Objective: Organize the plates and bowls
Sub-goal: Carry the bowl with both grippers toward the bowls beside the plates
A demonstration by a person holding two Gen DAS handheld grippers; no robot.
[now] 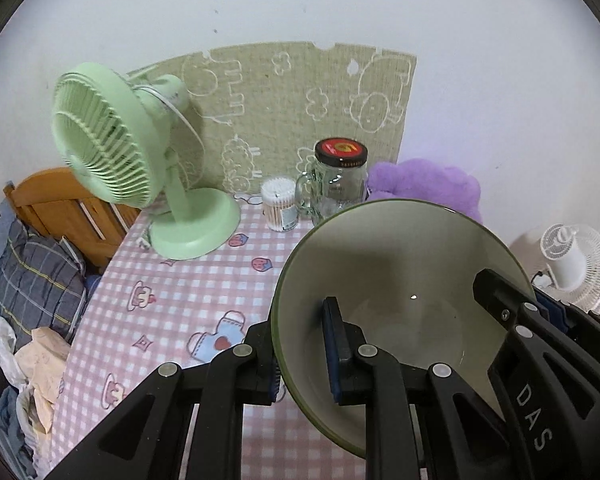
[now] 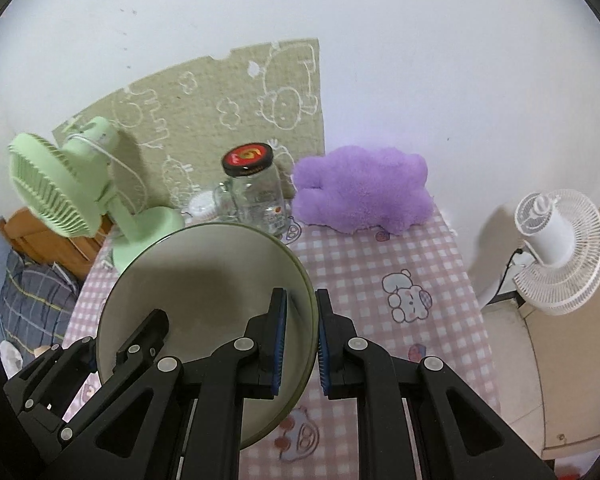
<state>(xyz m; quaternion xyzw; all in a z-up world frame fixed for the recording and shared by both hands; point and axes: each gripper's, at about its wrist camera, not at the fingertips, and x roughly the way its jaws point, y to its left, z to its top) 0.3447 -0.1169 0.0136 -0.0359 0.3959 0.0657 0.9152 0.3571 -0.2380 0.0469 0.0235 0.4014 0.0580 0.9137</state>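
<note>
A large bowl (image 1: 400, 272), cream inside with a dark green rim, hangs above the pink checked tablecloth (image 1: 168, 304), held from both sides. My left gripper (image 1: 306, 360) is shut on the bowl's left rim, one finger inside and one outside. My right gripper (image 2: 302, 340) is shut on the right rim of the same bowl (image 2: 204, 280). Each gripper also shows in the other's view: the right gripper (image 1: 500, 300) at the far rim, the left gripper (image 2: 140, 340) at the lower left. The bowl looks empty.
At the back of the table stand a green desk fan (image 1: 112, 148), a cotton swab tub (image 1: 278, 204), a lidded glass jar mug (image 1: 342, 176) and a purple plush (image 2: 360, 188). A white fan (image 2: 556, 252) stands on the floor at the right. A bed with bedding (image 1: 36, 276) lies at the left.
</note>
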